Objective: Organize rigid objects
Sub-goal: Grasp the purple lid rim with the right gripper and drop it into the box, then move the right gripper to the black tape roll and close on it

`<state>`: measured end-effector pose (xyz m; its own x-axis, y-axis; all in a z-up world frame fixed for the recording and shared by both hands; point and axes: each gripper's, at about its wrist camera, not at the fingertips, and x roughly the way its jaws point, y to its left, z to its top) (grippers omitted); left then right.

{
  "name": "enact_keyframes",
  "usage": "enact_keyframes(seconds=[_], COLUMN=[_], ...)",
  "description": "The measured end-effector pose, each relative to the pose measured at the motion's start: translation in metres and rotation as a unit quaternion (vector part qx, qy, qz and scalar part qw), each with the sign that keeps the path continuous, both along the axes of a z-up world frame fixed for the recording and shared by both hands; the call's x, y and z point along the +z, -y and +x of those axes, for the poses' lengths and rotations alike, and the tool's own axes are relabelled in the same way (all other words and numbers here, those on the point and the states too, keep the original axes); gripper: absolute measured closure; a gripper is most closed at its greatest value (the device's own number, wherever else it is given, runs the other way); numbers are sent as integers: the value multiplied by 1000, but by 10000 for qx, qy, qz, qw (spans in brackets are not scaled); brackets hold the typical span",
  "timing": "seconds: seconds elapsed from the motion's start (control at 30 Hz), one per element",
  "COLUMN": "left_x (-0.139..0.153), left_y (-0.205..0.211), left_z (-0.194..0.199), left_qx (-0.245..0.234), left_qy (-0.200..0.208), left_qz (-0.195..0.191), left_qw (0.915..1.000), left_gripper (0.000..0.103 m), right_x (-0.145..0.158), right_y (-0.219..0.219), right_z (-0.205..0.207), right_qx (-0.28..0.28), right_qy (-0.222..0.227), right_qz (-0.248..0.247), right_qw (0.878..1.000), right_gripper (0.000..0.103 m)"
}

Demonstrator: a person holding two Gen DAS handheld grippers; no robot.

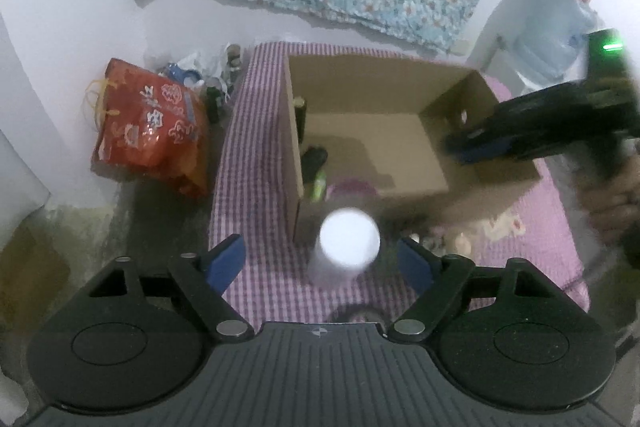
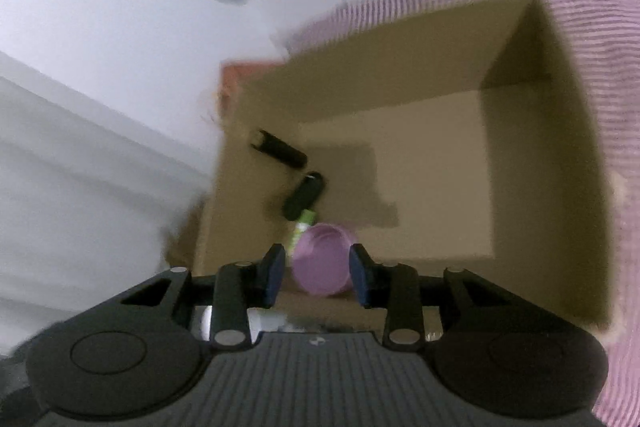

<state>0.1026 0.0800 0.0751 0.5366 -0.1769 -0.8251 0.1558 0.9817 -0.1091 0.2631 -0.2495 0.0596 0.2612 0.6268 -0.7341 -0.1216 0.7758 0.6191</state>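
Left wrist view looks down on an open cardboard box with plain matte walls, standing on a worktop draped in purple-and-white gingham. The left tongs stand wide, blue pads well apart, with a blurred white cup — round, smooth, tapering — between them just in front of the box; whether the pads touch it I cannot tell. Beside the box, off the worktop's left edge, slumps a crinkled red printed bag. Right wrist view aims into the box: the right tongs are partly parted, their pads flanking but not pressing a glossy round purple cup lying at the box's near wall, next to a green tube and two dark stubby cylinders.
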Motion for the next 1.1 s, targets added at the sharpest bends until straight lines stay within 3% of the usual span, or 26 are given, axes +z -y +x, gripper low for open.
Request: enact_keyframes(seconds=[0.17,0.27,0.37,0.47,0.6,0.9,1.1], left_x=[-24,-47,-67,-87,-107,-132,-143], left_y=[5,14,26,39,52,60,62], left_z=[-22,-29,-35,-38,-39,-28,-22], left_qx=[-186,-287,-423,-578,-671,-682,-720], left_qy=[-302,-570,-666,-683,-814,-955,-1058], left_qz=[92,31,146,332,485,649,715], left_qw=[9993,9980,9968,9954,9932,9910,9892], left_gripper=[20,20,20,20,20,29,32], right_x=[21,9,-15,-43,-64,-83,-95], right_y=[27,20,7,-17,-48,-77,-90], right_z=[-74,-112,-130,-135,-136,-135,-131], right_qx=[-163,-118,-85,0,200,538,707], right_qy=[438,496,260,21,64,137,166], right_qz=[105,-92,68,68,-191,-700,-924], right_qw=[9989,9987,9996,10000,9996,9960,9931], right_gripper=[50,50,50,50,58,70,73])
